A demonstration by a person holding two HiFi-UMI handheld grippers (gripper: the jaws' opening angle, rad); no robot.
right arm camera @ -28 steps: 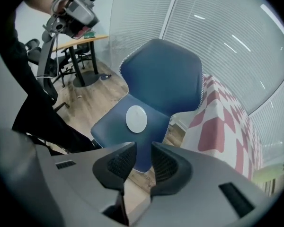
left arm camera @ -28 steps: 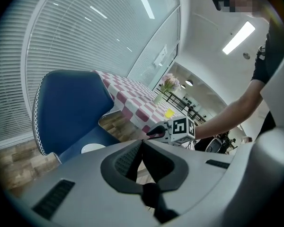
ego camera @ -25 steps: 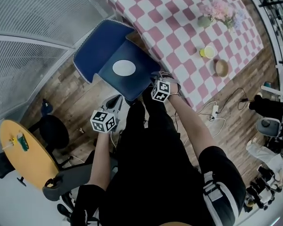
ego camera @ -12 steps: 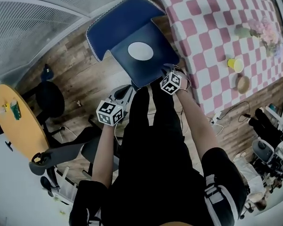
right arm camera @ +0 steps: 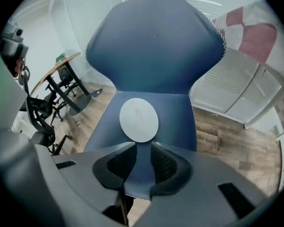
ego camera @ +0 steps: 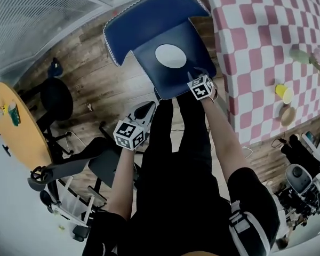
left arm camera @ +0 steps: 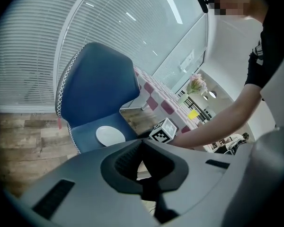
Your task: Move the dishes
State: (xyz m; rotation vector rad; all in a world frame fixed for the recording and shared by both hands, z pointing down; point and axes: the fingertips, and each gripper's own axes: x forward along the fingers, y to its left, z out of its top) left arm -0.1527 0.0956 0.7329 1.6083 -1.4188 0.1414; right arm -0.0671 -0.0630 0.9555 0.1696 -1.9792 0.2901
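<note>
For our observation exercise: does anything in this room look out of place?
The white plate lies on the seat of the blue chair, not on the checked table where the yellow cup and the bowl stand. A dish on a seat is odd and could be sat on. Nothing looks spilled or broken.

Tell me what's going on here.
A person stands over a blue chair beside a checkered table, a tool in each hand. A white plate lies on the seat. The right tool hovers at the seat's front edge, jaws apart and empty, aimed at the plate. The left tool hangs off to the side over the floor, jaws together, holding nothing.
</note>
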